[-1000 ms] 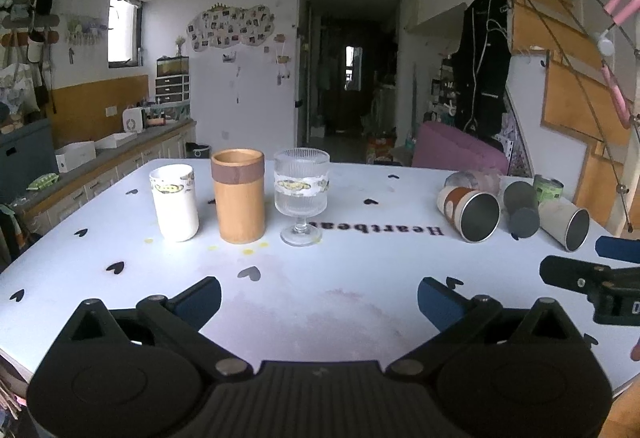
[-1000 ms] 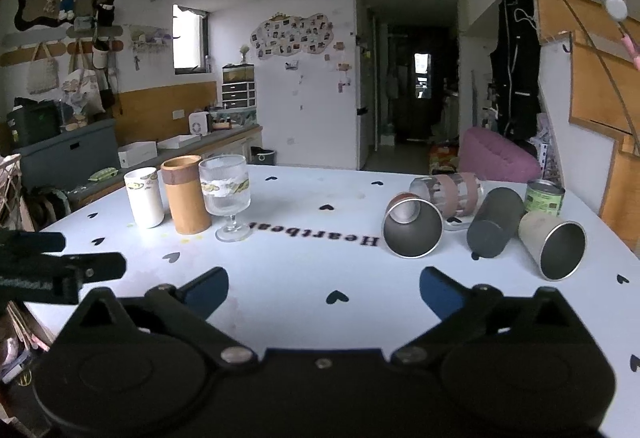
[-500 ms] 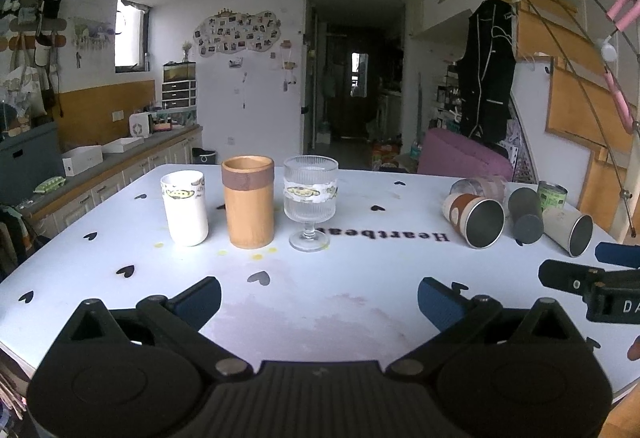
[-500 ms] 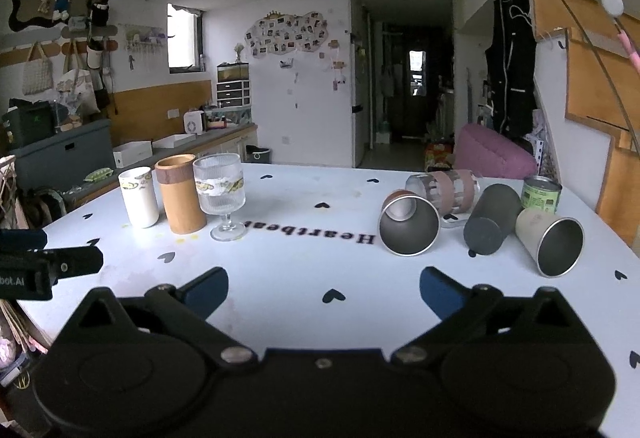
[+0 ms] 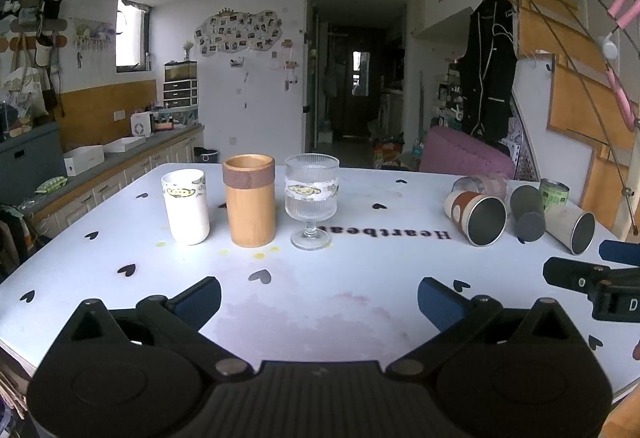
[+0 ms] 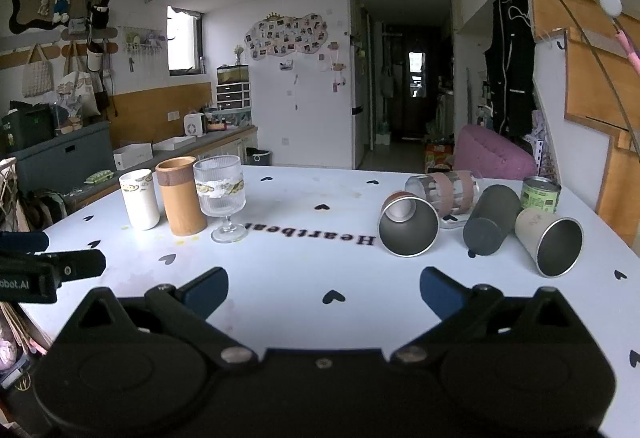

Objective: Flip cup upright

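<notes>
Both claws hang above the near edge of the white table [image 6: 304, 262], and neither holds anything. The right gripper [image 6: 324, 284] has its jaws spread wide, and the left gripper [image 5: 319, 298] is equally wide open.

Ahead of the right gripper and a little to its right lie four cups on their sides. The nearest is the steel cup with the brown band [image 6: 408, 224], its open mouth turned toward the claw. Behind it lies a clear banded glass [image 6: 448, 190], then the dark grey cup [image 6: 490, 222] with its bottom toward the claw, and farthest right the cream steel cup [image 6: 550, 240]. A green can [image 6: 540, 194] stands behind them. Far to the left of this claw stand the white cup [image 6: 139, 198], the bamboo cup [image 6: 180, 196] and the stemmed glass [image 6: 222, 194], already upright.

The step now is probably the approach to one lying cup. I think the brown-banded one is the best choice, because it is closest and free in front. The jaws should close across its body near the middle, not on the rim, because a round steel wall can slip. Its neighbours lie just beside it, so the claw should come in straight.
</notes>
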A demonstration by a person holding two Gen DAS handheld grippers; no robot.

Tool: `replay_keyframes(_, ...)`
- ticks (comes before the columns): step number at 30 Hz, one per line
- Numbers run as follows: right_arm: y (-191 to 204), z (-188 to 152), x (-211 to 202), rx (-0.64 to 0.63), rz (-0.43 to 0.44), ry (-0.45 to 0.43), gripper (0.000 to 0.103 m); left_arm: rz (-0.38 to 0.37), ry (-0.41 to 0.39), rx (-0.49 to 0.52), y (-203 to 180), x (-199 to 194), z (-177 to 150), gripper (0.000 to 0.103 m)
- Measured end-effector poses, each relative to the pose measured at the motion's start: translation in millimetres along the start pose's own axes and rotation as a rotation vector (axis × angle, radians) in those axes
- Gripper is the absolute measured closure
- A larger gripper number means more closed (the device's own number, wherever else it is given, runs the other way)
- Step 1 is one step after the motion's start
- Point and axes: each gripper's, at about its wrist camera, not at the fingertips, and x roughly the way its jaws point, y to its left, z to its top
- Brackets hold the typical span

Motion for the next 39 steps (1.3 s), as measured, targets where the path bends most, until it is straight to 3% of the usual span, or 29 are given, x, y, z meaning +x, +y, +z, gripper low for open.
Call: replay_keyframes(39, -0.6, -1.4, -4.9, 0.010, -0.002, -0.011, 0.000, 0.008, -0.001, 0.009, 0.8, 0.0, -1.0, 0.000)
